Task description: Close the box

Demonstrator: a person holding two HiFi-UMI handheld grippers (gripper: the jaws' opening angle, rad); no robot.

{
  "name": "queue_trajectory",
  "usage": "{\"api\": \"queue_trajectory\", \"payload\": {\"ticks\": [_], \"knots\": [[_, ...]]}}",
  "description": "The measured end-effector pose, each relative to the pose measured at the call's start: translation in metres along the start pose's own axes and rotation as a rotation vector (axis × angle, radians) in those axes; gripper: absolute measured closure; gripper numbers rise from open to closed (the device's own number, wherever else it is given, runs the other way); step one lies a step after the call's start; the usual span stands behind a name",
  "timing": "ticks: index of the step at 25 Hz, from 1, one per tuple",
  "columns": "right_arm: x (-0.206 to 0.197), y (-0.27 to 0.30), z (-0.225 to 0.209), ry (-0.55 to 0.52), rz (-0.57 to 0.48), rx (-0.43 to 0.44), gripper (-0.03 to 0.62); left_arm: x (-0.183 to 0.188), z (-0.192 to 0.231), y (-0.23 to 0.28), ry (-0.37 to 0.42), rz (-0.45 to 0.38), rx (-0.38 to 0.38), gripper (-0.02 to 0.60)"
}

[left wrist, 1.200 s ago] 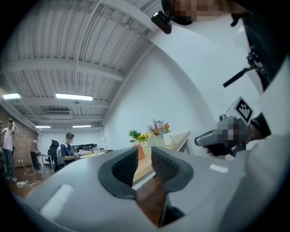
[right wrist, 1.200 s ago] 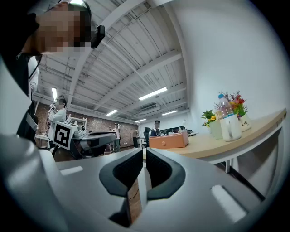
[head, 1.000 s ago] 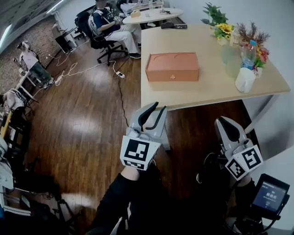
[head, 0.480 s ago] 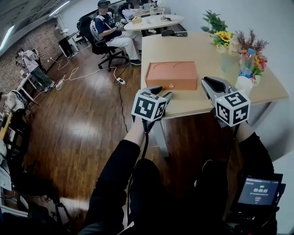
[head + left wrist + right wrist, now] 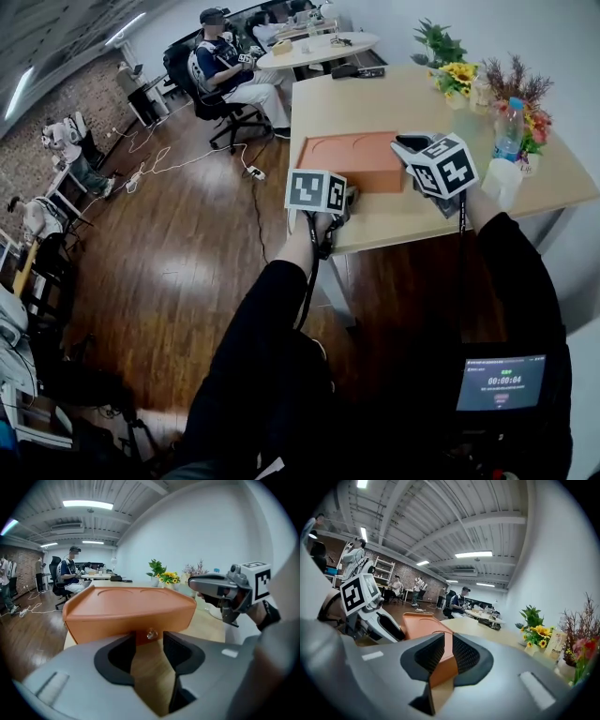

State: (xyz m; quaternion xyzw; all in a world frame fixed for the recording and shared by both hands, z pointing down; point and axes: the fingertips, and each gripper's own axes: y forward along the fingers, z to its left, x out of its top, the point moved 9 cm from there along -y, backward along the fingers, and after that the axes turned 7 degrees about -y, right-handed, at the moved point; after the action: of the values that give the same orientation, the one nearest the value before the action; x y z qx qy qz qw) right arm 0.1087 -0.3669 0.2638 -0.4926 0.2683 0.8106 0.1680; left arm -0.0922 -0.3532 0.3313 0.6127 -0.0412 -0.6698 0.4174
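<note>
Left gripper view shows your left gripper (image 5: pixel 149 644) with its jaws apart and empty, just short of the clasp (image 5: pixel 151 633) on the orange box (image 5: pixel 129 613). Your right gripper (image 5: pixel 447 653) stands slightly parted, holding nothing. The box rests, lid down, on the wooden table (image 5: pixel 375 94).

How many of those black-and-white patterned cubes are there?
2 marker cubes: one on the left gripper, in front of the orange box; one on the right gripper, at the box's right end.
</note>
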Motion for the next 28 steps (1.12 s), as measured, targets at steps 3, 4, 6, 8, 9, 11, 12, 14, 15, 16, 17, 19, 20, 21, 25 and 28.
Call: {"api": "queue_trajectory", "payload": {"ticks": [3,4,6,8,9,11,12,14,15,16,17,19,20,21,25,28], "knots": [[-0.002,0.016,-0.006,-0.024,0.000,-0.019,0.540,0.004,0.001,0.005,0.023,0.013,0.052,0.432],[-0.004,0.021,-0.008,-0.036,0.004,-0.024,0.540,0.004,0.000,0.005,0.038,0.019,0.072,0.437],[-0.007,0.029,-0.012,-0.040,0.016,-0.023,0.540,0.005,-0.001,0.007,0.064,0.022,0.099,0.449],[-0.011,0.035,-0.016,-0.016,0.036,0.008,0.542,0.008,0.002,0.011,0.065,0.019,0.101,0.449],[-0.014,0.038,-0.017,-0.002,0.046,0.030,0.542,0.009,0.006,0.013,0.057,0.019,0.097,0.449],[-0.016,0.042,-0.016,0.026,0.052,0.065,0.543,0.012,0.015,0.016,0.029,0.018,0.087,0.449],[-0.015,0.043,-0.014,0.041,0.050,0.078,0.546,0.014,0.021,0.017,0.011,0.012,0.083,0.449],[-0.014,0.046,-0.010,0.069,0.046,0.099,0.574,0.015,0.029,0.017,-0.022,-0.014,0.073,0.449],[-0.013,0.048,-0.008,0.082,0.044,0.111,0.589,0.016,0.030,0.017,-0.031,-0.025,0.069,0.457],[-0.013,0.051,-0.005,0.093,0.041,0.126,0.592,0.017,0.029,0.019,-0.030,-0.026,0.067,0.462],[-0.013,0.054,-0.003,0.102,0.040,0.138,0.592,0.018,0.027,0.023,-0.020,-0.015,0.071,0.462],[-0.014,0.057,-0.003,0.107,0.043,0.143,0.588,0.020,0.026,0.030,0.008,0.014,0.093,0.480],[-0.014,0.057,-0.004,0.113,0.044,0.143,0.588,0.021,0.026,0.032,0.021,0.022,0.103,0.492],[-0.014,0.057,-0.004,0.125,0.045,0.147,0.588,0.022,0.026,0.033,0.033,0.025,0.109,0.498],[-0.013,0.057,0.000,0.135,0.053,0.165,0.589,0.018,0.024,0.029,0.070,0.023,0.113,0.534],[-0.012,0.056,0.001,0.141,0.055,0.160,0.589,0.011,0.020,0.017,0.109,0.031,0.116,0.534]]}}
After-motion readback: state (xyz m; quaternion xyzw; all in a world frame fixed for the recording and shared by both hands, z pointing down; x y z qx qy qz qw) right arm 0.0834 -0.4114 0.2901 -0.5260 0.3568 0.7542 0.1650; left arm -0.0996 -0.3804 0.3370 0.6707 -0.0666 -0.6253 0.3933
